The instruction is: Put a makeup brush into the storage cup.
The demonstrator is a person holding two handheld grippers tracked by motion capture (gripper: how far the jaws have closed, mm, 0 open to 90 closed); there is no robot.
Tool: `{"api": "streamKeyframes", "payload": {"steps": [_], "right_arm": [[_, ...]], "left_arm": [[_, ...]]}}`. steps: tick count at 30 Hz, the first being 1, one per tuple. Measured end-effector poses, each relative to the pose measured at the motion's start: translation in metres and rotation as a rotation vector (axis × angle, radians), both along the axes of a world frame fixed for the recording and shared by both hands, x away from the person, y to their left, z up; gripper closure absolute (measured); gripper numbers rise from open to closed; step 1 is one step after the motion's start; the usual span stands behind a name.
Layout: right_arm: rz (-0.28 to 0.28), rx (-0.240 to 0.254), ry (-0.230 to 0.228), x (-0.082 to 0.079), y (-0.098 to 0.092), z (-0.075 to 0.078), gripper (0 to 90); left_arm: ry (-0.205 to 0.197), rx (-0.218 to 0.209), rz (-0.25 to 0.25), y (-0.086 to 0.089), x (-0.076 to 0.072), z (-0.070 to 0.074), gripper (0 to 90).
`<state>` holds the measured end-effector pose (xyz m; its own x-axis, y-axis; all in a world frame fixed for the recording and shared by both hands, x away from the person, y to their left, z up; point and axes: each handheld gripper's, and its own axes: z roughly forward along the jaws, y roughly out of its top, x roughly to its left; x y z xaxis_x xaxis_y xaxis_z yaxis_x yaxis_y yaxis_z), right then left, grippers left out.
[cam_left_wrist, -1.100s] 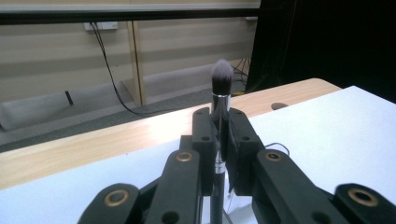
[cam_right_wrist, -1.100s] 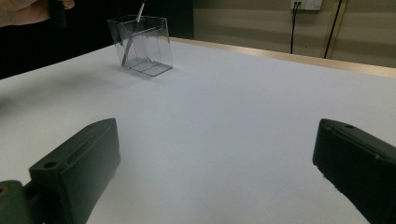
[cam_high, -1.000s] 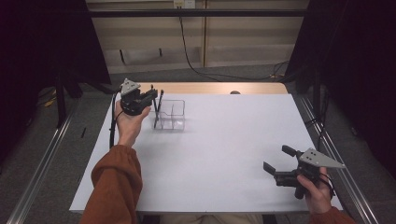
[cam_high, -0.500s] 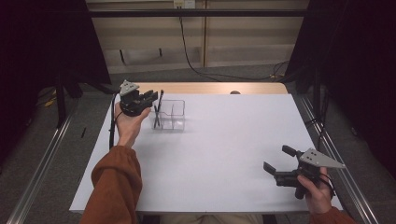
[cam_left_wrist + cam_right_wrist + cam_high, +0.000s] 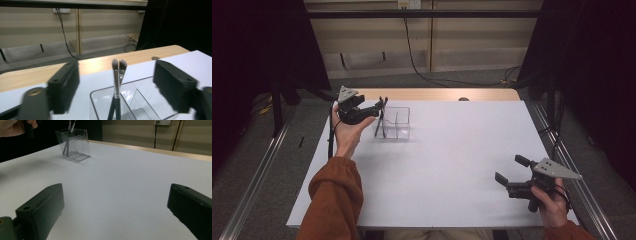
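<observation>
Two makeup brushes (image 5: 117, 82) stand crossed in the clear acrylic organizer (image 5: 396, 123) at far left. The left gripper (image 5: 379, 107) just opened wide, holding nothing. They're light, slick, stiff (pinch mid-handle).

2 black-handled makeup brushes (image 5: 115, 82) with grey-brown bristles are standing in a clear acrylic organizer (image 5: 398, 123); a rust-orange sleeve (image 5: 333, 200) is showing over the white table (image 5: 452, 165), with its light wooden edge (image 5: 437, 94).

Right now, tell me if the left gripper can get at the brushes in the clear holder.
Probably yes: the left gripper is open, with the two brushes standing between its fingers in the clear holder, nothing blocking.
</observation>
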<state>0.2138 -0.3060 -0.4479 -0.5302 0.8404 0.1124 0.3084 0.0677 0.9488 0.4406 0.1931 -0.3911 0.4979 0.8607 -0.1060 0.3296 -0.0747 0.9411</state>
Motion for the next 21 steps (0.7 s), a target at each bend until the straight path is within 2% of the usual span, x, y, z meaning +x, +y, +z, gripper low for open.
{"api": "streamKeyframes", "payload": {"steps": [8,14,17,19,21], "right_arm": [[-0.023,0.005,-0.011,0.002,-0.001,0.0,0.8],[-0.028,0.007,-0.016,0.001,0.0,0.0,1.1],[-0.035,0.006,-0.02,0.0,0.0,0.0,1.1],[-0.036,0.006,-0.021,-0.001,-0.001,0.001,1.1],[-0.033,0.007,-0.027,-0.001,-0.001,0.001,1.0]], "left_arm": [[0.013,-0.012,0.003,0.009,-0.007,-0.004,9.8],[-0.008,-0.023,-0.013,0.014,-0.019,-0.001,6.1],[-0.021,-0.052,-0.032,0.016,-0.026,0.001,4.2],[-0.038,-0.037,-0.047,0.016,-0.032,0.0,2.8],[-0.052,-0.041,-0.051,0.017,-0.039,0.001,2.7]]}}
